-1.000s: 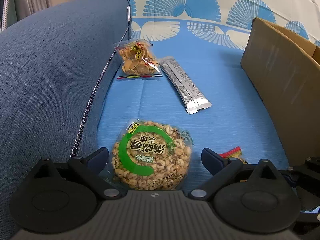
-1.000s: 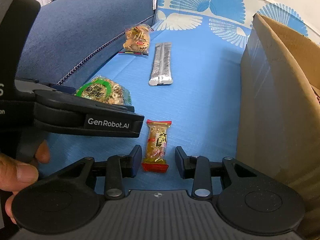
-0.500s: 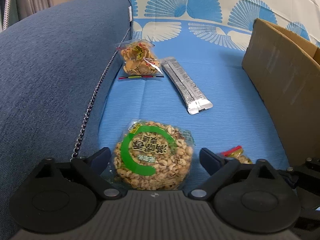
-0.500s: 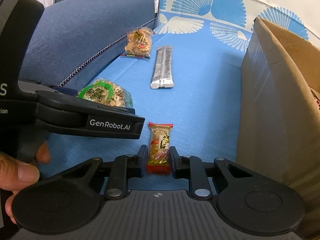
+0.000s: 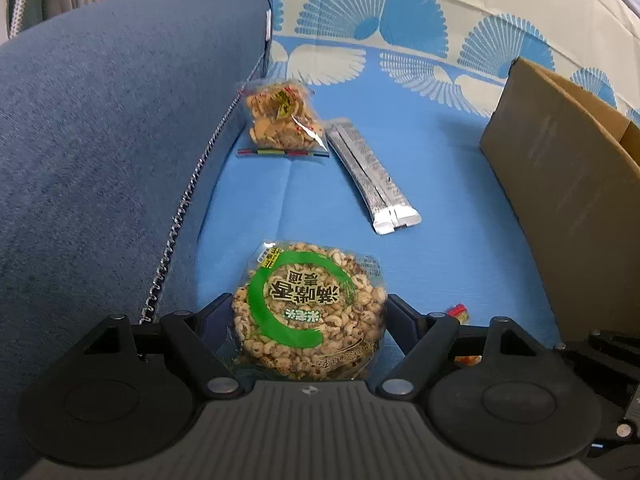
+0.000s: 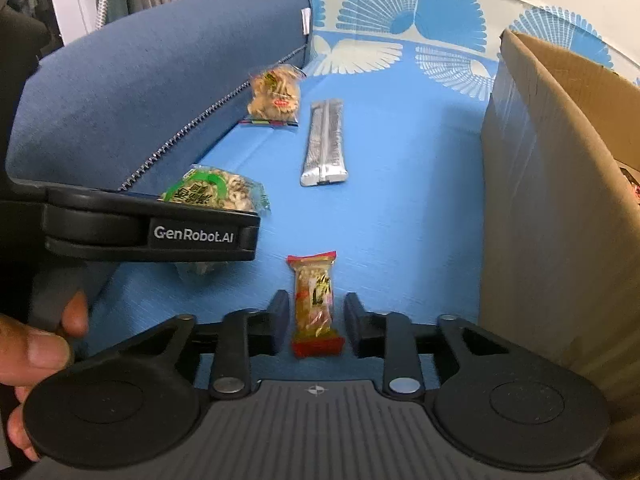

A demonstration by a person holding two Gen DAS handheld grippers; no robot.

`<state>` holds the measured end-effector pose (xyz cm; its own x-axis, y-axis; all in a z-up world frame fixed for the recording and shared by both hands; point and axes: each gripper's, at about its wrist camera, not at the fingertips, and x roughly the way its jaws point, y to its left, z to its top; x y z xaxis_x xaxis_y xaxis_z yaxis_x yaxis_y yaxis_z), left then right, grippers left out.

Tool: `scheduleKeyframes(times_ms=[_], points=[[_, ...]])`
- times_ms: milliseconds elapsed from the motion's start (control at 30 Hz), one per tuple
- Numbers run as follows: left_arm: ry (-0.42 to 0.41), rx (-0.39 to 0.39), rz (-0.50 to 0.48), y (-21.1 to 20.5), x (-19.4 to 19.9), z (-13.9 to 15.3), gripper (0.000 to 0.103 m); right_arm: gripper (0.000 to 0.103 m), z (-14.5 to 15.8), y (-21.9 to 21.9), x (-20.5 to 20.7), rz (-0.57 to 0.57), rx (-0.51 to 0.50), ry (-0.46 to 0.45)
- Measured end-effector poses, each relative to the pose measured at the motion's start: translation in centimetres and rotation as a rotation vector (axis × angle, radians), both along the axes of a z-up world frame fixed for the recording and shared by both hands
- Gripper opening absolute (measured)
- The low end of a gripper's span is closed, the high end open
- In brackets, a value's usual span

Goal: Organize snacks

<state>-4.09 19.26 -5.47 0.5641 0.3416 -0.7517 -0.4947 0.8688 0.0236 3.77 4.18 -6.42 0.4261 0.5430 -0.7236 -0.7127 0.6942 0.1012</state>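
Observation:
A round puffed-grain snack pack (image 5: 308, 312) with a green ring on its label lies on the blue sheet. My left gripper (image 5: 310, 312) straddles it, jaws closing, and both pads touch its sides. From the right wrist view the same pack (image 6: 216, 192) shows behind the left gripper's body (image 6: 152, 232). A small red-ended snack bar (image 6: 314, 304) lies lengthwise between the fingers of my right gripper (image 6: 316, 320). Those jaws are opening, with a gap on each side of the bar.
Farther back lie a clear bag of crackers (image 5: 280, 120) and a long silver packet (image 5: 372, 176). An open cardboard box (image 6: 540, 200) stands along the right. A dark blue cushion (image 5: 100, 160) rises on the left. A person's hand (image 6: 32, 360) holds the left gripper.
The left jaws narrowed from wide apart until they met the round pack. The right jaws pinched in around the small bar, then parted again. Neither hand shifted.

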Motion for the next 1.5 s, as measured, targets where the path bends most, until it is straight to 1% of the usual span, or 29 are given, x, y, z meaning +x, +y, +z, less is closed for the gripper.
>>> scheduleKeyframes(times_ms=[133,167,200,267,367,467,633,767,833,933,1033,1100,1233,1333,1500], points=[[0.013,-0.004,-0.004,0.0,0.1,-0.3,0.083,0.033,-0.2,0.4,-0.1,-0.002,-0.017,-0.011],[0.007,-0.003,-0.006,-0.1,0.1,-0.2,0.083,0.031,-0.3,0.5,-0.1,0.002,-0.023,-0.018],[-0.004,-0.001,-0.009,-0.1,0.0,-0.1,0.083,0.022,-0.2,0.7,-0.2,0.005,-0.029,-0.029],[-0.033,0.004,-0.019,-0.3,-0.4,0.3,0.083,0.021,-0.2,0.7,-0.3,0.007,-0.031,-0.045],[-0.097,0.011,-0.039,-0.7,-1.4,1.1,0.083,0.019,0.5,0.2,-0.6,-0.015,-0.009,-0.074],[-0.185,0.013,-0.062,-1.3,-3.0,2.2,0.083,0.019,1.8,-0.6,-1.2,-0.033,0.038,-0.114],[-0.310,-0.023,-0.093,-2.3,-5.5,3.8,0.083,0.018,4.2,-1.6,-3.2,-0.031,0.094,-0.201],[-0.401,-0.053,-0.109,-2.9,-7.6,4.9,0.083,0.018,6.1,-2.7,-4.8,-0.007,0.117,-0.242],[-0.433,-0.075,-0.115,-3.1,-8.3,5.3,0.083,0.018,7.1,-3.6,-5.5,0.003,0.121,-0.269],[-0.453,-0.085,-0.139,-3.8,-8.9,5.7,0.083,0.018,8.7,-5.4,-6.4,-0.002,0.122,-0.311],[-0.479,-0.083,-0.179,-4.6,-9.6,6.1,0.083,0.018,10.4,-7.7,-7.0,-0.037,0.127,-0.344],[-0.484,-0.078,-0.197,-5.0,-9.9,6.1,0.083,0.018,11.8,-9.5,-7.0,-0.072,0.155,-0.357],[-0.496,-0.097,-0.180,-4.9,-10.6,6.2,0.083,0.018,13.9,-12.9,-6.9,-0.141,0.191,-0.389],[-0.494,-0.099,-0.156,-4.7,-10.7,6.1,0.083,0.018,14.8,-15.3,-6.6,-0.196,0.207,-0.413],[-0.487,-0.072,-0.160,-5.4,-10.6,6.2,0.083,0.018,16.0,-19.4,-5.0,-0.267,0.233,-0.441]])
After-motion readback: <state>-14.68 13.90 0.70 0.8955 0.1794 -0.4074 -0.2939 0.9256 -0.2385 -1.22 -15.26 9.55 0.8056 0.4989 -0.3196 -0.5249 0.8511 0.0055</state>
